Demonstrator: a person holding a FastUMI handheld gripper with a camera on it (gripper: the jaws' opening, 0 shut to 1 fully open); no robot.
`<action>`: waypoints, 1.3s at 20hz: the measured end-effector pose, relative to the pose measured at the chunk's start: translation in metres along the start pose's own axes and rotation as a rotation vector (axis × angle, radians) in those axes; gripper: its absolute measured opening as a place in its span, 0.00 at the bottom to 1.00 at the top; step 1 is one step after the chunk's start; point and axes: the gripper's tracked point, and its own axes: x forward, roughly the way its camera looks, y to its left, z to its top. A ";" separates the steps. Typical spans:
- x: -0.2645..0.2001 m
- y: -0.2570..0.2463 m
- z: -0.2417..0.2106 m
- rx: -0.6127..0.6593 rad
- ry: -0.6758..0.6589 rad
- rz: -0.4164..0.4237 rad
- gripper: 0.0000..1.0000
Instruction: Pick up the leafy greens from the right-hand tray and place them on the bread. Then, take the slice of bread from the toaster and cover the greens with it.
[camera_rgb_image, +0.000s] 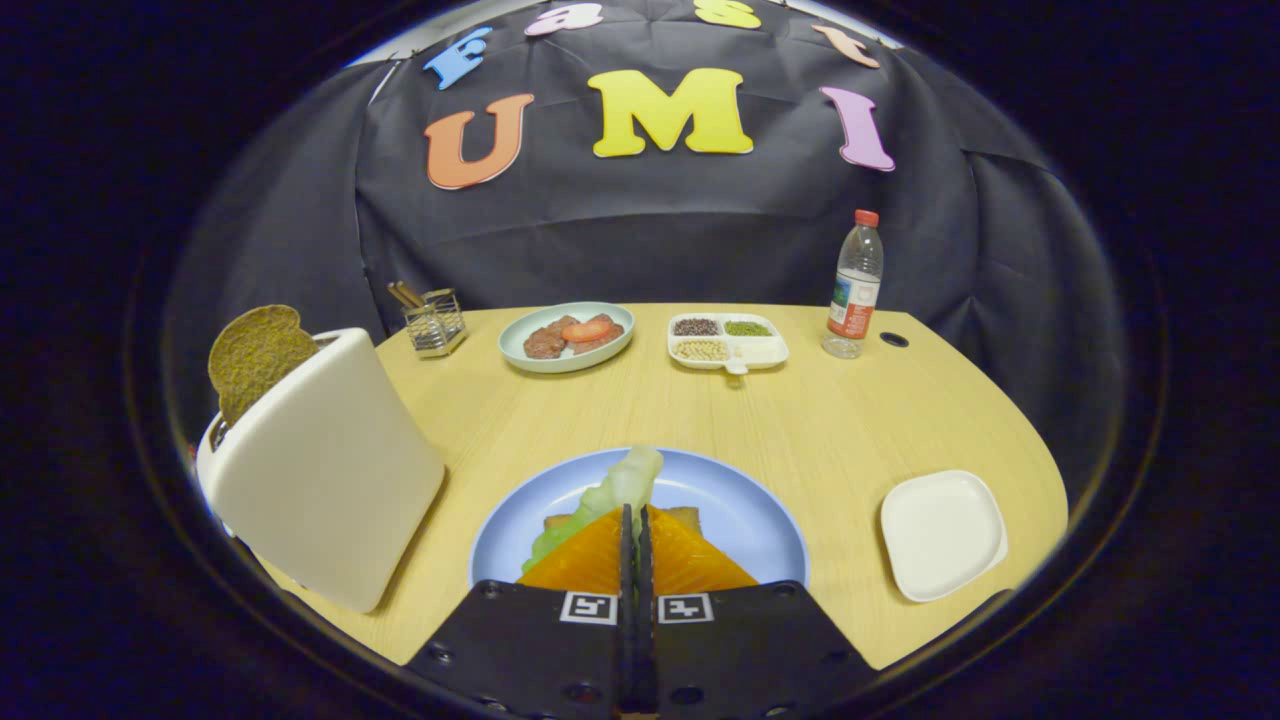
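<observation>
Tongs (636, 520) pinched on the leafy greens (612, 495), hanging over the bread (690, 517) on the blue plate (740, 500); limp, light leaf, so hold the thick stem end, gently.

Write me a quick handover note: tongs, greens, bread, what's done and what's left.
Tongs: orange fingers closed together, pinching the leafy greens over the blue plate.
Greens: off the white tray, hanging at the fingertips over the bread on the plate; whether they touch it I cannot tell.
Toaster: the second slice sticks out of its top, untouched.
Done: greens picked and carried over.
Left: release greens on the bread, fetch the toaster slice, cover the greens.
</observation>
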 end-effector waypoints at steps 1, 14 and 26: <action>0.001 -0.001 -0.002 0.001 0.005 -0.001 0.01; -0.105 0.003 0.046 0.007 -0.156 -0.075 0.96; -0.203 0.122 0.108 0.013 -0.296 -0.042 0.96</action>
